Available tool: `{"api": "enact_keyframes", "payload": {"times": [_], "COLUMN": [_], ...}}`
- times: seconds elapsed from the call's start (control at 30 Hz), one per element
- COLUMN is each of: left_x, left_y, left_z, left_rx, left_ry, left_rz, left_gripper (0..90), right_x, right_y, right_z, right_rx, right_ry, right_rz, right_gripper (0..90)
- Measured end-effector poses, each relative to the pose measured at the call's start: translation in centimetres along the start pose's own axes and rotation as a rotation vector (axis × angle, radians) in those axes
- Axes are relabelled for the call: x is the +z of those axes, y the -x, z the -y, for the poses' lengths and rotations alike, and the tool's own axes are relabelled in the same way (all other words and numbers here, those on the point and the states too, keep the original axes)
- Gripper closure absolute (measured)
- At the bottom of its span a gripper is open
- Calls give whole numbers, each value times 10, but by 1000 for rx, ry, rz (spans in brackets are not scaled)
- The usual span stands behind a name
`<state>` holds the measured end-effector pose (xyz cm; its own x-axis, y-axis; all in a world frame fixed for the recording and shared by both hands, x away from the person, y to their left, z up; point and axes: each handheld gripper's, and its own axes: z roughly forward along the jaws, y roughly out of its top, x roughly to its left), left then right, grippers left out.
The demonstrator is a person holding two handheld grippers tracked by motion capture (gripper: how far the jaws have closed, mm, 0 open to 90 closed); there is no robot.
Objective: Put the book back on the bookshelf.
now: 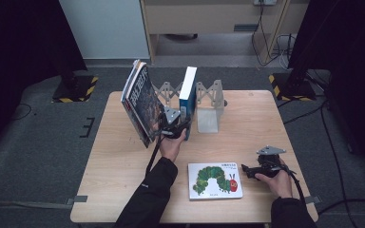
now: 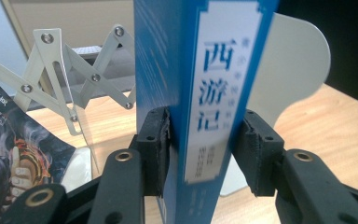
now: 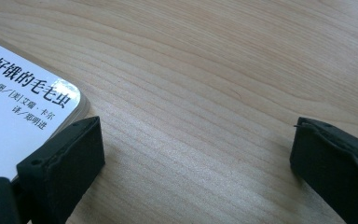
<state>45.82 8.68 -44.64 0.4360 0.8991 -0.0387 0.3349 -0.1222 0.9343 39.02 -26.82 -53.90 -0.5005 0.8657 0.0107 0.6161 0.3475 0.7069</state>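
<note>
A blue book stands upright on the table in an expanding metal book rack. My left gripper holds its lower spine. In the left gripper view the blue book with its white title label sits between the two black pads, which lie against both covers. My right gripper rests low on the table at the front right. Its jaws stand wide apart with bare wood between them. A white picture book with a green caterpillar lies flat just left of it, and the corner of that picture book touches one pad.
Several dark magazines lean against the rack's left end, and their cover appears beside the scissor lattice. The rack's white end plate rises right of the blue book. The wooden table stands on grey carpet, with cables and stand bases around it.
</note>
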Motion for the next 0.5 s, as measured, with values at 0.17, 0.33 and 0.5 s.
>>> {"api": "enact_keyframes", "payload": {"times": [0.17,0.33,0.5], "left_x": [1,2,4], "left_y": [0,4,8], "left_z": [2,0,-1], "left_rx": [-45,-49,-71], "left_ry": [-13,-24,-30], "left_rz": [6,-4,-4], "left_gripper": [580,583,584], "right_x": [0,0,0], "right_y": [0,0,0], "right_z": [0,0,0], "right_rx": [0,0,0], "right_ry": [1,2,1], "right_rz": [1,1,2], "right_gripper": [30,30,30]}}
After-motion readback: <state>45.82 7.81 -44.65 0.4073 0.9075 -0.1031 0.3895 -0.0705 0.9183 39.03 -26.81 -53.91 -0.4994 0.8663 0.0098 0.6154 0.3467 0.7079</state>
